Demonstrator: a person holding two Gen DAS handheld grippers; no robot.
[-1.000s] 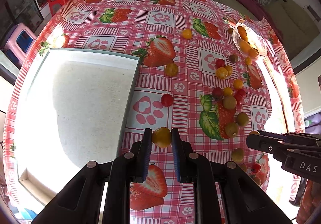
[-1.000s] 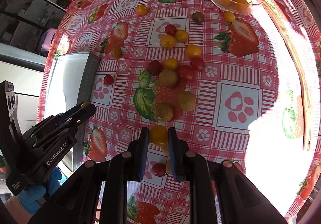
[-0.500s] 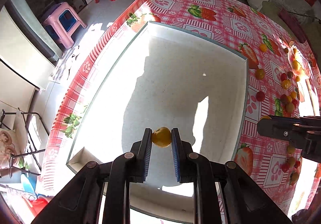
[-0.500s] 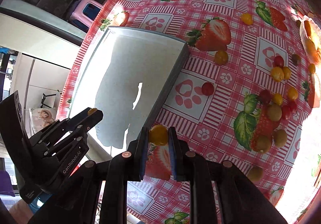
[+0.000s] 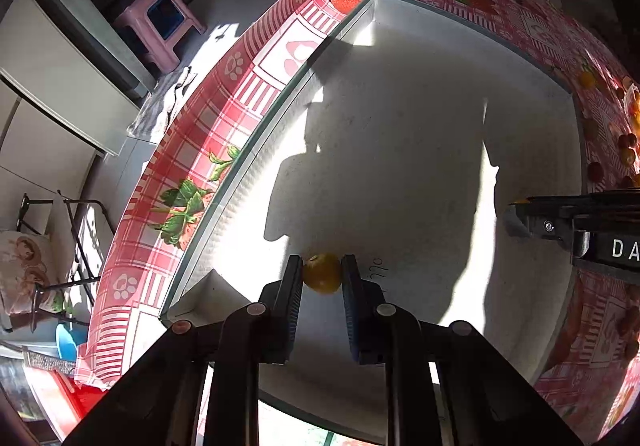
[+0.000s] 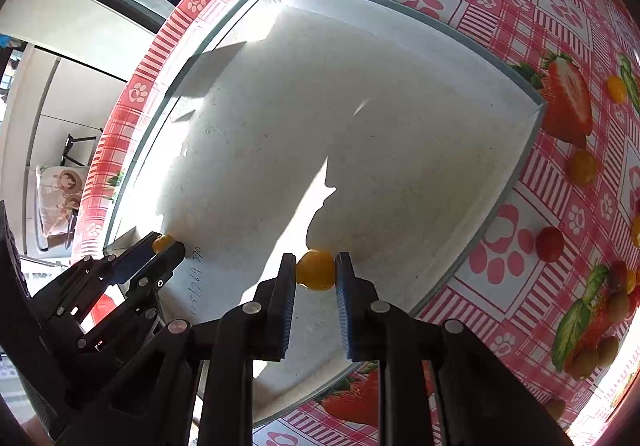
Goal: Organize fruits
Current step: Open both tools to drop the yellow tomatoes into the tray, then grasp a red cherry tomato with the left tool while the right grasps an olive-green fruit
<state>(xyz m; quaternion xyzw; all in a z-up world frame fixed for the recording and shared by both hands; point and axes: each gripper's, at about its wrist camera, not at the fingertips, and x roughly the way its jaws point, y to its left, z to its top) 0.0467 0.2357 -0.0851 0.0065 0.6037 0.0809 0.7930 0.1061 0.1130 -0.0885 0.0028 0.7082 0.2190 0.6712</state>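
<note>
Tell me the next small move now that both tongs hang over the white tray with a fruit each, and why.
Probably lower both a little and open them. The left tongs pinch a yellow fruit and the right tongs pinch another yellow fruit, both already over the white tray, whose floor looks bare, so neither should land on anything.
</note>
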